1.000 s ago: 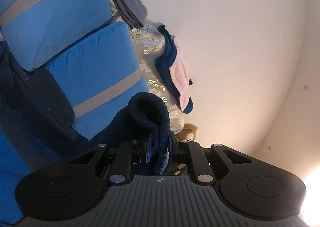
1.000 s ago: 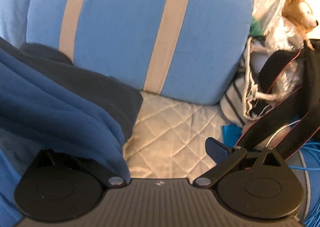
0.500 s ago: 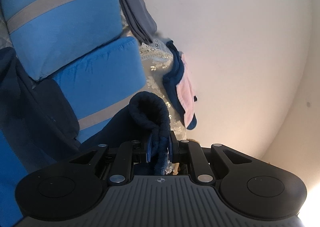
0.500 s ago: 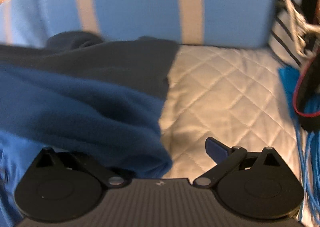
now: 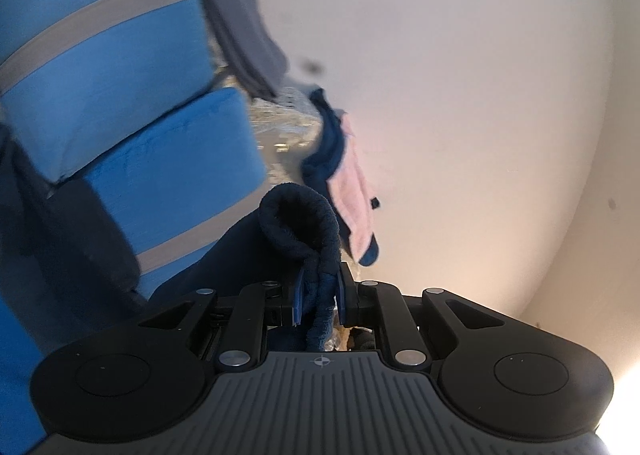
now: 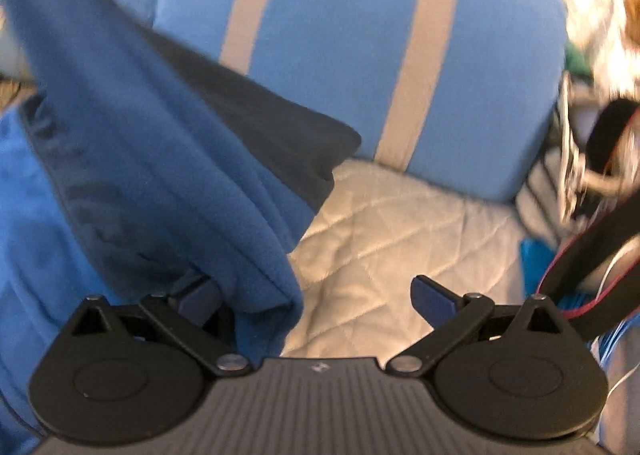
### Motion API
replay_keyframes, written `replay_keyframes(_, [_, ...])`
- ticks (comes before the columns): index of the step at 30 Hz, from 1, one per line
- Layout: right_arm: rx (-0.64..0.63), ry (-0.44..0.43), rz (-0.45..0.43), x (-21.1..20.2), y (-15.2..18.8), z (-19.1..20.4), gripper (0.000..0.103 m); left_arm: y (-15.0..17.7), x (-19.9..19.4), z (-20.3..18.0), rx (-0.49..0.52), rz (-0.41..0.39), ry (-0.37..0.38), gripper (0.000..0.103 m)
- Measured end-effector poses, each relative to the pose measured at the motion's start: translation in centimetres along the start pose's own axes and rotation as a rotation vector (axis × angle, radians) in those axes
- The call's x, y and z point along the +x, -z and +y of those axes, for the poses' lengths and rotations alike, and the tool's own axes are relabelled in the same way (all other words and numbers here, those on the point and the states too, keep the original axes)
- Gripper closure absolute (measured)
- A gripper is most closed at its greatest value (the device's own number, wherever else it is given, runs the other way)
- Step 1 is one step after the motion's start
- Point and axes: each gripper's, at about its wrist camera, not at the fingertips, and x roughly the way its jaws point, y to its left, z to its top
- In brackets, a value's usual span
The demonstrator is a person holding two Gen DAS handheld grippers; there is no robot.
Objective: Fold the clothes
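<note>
My left gripper (image 5: 319, 297) is shut on a rolled edge of a dark blue fleece garment (image 5: 298, 223), which it holds up in the air near a white wall. In the right wrist view the same blue fleece garment (image 6: 152, 159) hangs down across the left half, over the left finger. My right gripper (image 6: 318, 297) is open; its right finger (image 6: 434, 299) is bare over a cream quilted seat cover (image 6: 400, 231). The fleece drapes between the jaws at the left but is not pinched.
Blue cushions with grey stripes (image 6: 360, 55) stand behind the seat; they also show in the left wrist view (image 5: 104, 67). A black strap bag (image 6: 600, 239) and piled items lie at the right. A pink and navy cloth (image 5: 348, 191) and grey cloth (image 5: 244, 27) hang by the wall.
The left gripper has kept its hold and swung so more wall shows. The right view has tilted back up toward the cushions, and the fleece now hangs steeper across its left side.
</note>
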Motion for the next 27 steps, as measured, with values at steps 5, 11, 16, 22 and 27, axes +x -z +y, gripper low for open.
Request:
replay_keyframes(5, [-0.004, 0.085, -0.018, 0.0, 0.3, -0.4, 0.000, -0.2, 0.3, -2.8, 0.060, -0.005, 0.006, 0.087])
replay_keyframes(11, [0.237, 0.052, 0.033, 0.1, 1.8, -4.1, 0.000, -0.5, 1.1, -3.6, 0.058, 0.006, -0.037, 0.087])
replay_keyframes(16, [0.159, 0.028, 0.007, -1.0, 1.7, -2.8, 0.000, 0.3, 1.3, -4.0, 0.055, 0.022, -0.008, 0.087])
replay_keyframes(22, [0.039, 0.019, -0.043, -1.6, 0.9, -0.2, 0.000, 1.0, 1.5, -4.6, 0.069, 0.044, -0.001, 0.087])
replay_keyframes(27, [0.024, 0.117, -0.028, 0.1, -0.5, 0.8, 0.000, 0.6, 0.6, -4.8, 0.125, 0.056, -0.029, 0.087])
